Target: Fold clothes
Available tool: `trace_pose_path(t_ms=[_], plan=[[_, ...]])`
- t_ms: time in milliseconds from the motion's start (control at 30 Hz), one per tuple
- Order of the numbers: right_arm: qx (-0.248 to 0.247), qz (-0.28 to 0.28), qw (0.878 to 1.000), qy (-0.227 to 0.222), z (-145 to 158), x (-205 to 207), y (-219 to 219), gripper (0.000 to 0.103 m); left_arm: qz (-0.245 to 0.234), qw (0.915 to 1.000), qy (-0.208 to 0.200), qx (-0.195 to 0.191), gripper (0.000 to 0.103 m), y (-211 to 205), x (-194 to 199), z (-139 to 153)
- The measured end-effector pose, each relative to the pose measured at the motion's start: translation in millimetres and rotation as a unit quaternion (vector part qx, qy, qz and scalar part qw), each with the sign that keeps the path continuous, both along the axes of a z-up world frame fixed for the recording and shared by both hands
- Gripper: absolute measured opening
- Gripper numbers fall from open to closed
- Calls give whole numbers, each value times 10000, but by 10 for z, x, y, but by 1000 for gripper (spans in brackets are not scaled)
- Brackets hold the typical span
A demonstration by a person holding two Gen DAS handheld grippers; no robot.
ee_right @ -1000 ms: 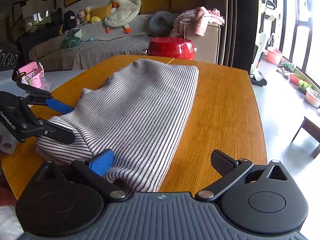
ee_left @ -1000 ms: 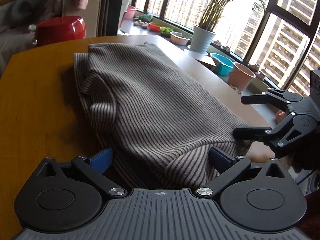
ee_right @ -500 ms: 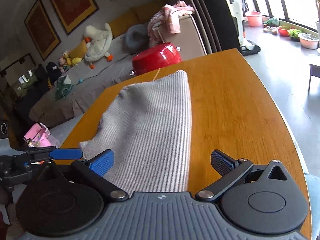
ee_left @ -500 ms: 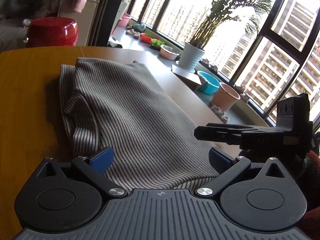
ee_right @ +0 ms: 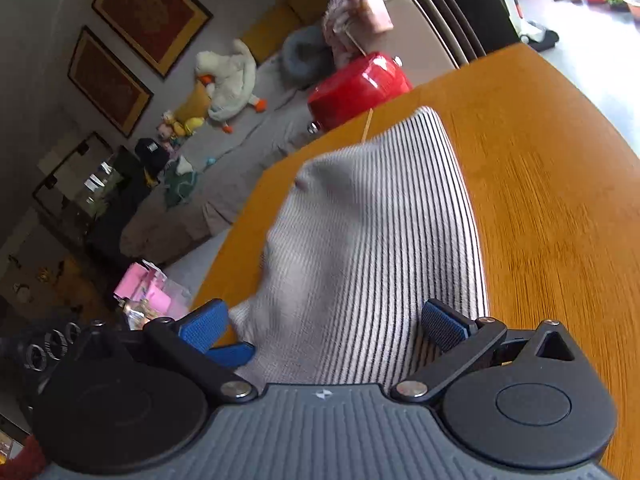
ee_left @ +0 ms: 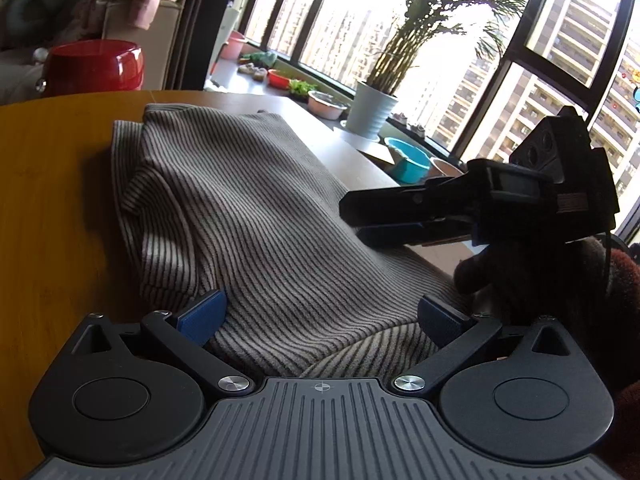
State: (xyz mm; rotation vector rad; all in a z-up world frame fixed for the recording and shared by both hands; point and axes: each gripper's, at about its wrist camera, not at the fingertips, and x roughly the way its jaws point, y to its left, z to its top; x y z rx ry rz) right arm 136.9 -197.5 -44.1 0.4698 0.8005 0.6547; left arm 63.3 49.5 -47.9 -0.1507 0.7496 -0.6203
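A grey striped knit garment [ee_left: 256,216] lies folded lengthwise on the wooden table [ee_left: 48,200]. My left gripper [ee_left: 320,316] is open, its blue pads on either side of the garment's near end. My right gripper [ee_right: 324,324] is open too, with the garment's [ee_right: 372,220] near end between its pads. In the left wrist view the right gripper [ee_left: 404,216] comes in from the right, turned on its side, just above the cloth. A blue fingertip of the left gripper [ee_right: 230,354] shows low at the left in the right wrist view.
A red pot [ee_left: 94,66] stands past the table's far edge, also in the right wrist view [ee_right: 356,88]. A potted plant [ee_left: 372,110] and bowls sit by the windows. A sofa with plush toys [ee_right: 228,80] lies beyond the table. A pink box [ee_right: 148,292] is left of the table.
Both grippers have moved in toward each other over the garment's near end. The right gripper rolled onto its side and came closer to the left one. The cloth's near end has bunched up.
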Motion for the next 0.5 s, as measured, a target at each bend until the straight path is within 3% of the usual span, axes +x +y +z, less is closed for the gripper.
trace_pose_path(t_ms=[233, 500], plan=[[-532, 190, 9979, -315, 5, -309, -26, 103, -24, 10000, -15, -73, 103, 60, -88, -27], [-203, 41, 9990, -404, -52, -511, -203, 103, -24, 10000, -33, -68, 103, 61, -115, -33]])
